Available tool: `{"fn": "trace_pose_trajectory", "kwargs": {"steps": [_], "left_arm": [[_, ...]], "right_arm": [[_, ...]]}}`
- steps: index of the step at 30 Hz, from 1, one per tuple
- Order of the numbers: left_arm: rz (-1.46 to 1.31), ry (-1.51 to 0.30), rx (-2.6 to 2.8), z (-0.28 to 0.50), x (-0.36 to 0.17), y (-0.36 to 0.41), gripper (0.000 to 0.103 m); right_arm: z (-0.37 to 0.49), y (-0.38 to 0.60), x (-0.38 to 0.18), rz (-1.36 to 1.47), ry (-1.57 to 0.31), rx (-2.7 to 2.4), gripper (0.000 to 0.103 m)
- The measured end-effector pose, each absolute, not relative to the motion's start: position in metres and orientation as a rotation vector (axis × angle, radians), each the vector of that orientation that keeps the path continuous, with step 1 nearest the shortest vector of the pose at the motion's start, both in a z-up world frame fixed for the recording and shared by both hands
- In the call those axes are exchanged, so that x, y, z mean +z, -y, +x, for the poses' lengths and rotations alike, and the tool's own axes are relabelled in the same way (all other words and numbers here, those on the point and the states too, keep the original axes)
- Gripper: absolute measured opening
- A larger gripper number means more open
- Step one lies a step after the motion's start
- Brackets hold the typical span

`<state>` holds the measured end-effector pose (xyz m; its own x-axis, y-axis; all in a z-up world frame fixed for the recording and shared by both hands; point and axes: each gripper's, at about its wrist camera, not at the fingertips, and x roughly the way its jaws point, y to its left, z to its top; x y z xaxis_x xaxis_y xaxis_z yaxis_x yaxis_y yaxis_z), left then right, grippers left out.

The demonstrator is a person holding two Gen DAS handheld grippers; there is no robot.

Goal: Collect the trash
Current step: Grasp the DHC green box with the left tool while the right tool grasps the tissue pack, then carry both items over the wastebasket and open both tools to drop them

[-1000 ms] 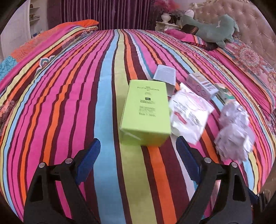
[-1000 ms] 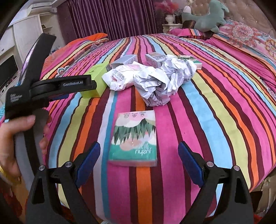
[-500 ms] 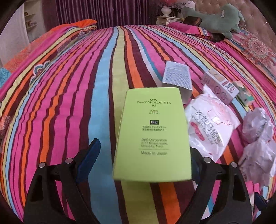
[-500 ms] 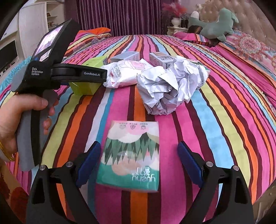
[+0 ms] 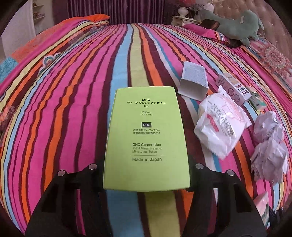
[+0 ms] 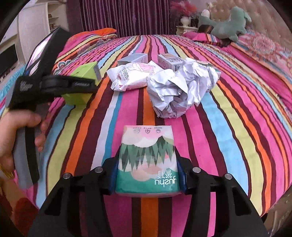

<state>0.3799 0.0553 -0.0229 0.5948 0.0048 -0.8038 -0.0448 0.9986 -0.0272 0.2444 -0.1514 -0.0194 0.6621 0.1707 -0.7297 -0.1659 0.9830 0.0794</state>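
Under everything I see a striped bedspread (image 5: 73,113) in pink, orange, blue, yellow-green and maroon bands running away from me toward purple curtains (image 6: 127,16). At the far right a green plush toy (image 5: 237,27) lies on a pink pillow (image 5: 206,31) against the tufted headboard (image 5: 273,20), with a pale vase (image 6: 185,20) on a nightstand just beside it. On the left stands white shelving (image 6: 36,23), and an orange pillow (image 5: 94,18) sits at the bed's far left corner.

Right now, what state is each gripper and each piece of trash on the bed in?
left gripper: shut on green box.
green box: gripped at its sides.
right gripper: shut on tissue pack.
tissue pack: gripped at its sides.
grey box: lying down, open-ended.
white packet: loose, crinkled.
crumpled paper: balled up, untouched.
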Motion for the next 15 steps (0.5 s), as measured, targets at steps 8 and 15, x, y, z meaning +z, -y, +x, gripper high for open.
{"fn": "trace_pose_trajectory", "kwargs": {"steps": [8, 15], "left_arm": [[-0.08, -0.92, 0.043, 0.336, -0.009, -0.065, 0.057], [-0.066, -0.917, 0.02, 0.283, -0.001, -0.057, 0.056]], "right_arm": [[0.229, 0.167, -0.009, 0.103, -0.84, 0.214, 0.048], [0.204, 0.185, 0.002, 0.179, -0.836, 0.222, 0.048]]}}
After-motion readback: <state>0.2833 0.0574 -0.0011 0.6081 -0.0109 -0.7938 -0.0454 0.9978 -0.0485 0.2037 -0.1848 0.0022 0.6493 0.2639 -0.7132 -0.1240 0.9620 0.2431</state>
